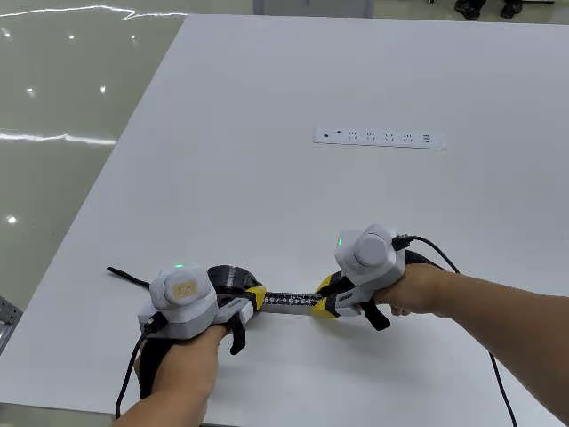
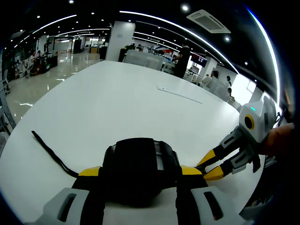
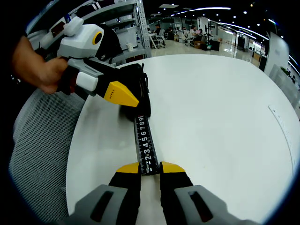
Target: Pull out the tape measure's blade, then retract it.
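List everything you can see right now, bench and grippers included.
white flat table: one, white, under everything.
black tape measure case: one, black, near the table's front edge.
black blade with white numerals: one, black, partly out of the case, lying along the table.
thin black wrist strap: one, black, on the table beside the case.
long white power strip: one, white, farther back on the table.
left gripper: one, grey with yellow tips, shut on the case.
right gripper: one, grey with yellow tips, shut on the blade's end.
left hand, right hand: two, one holding each gripper.
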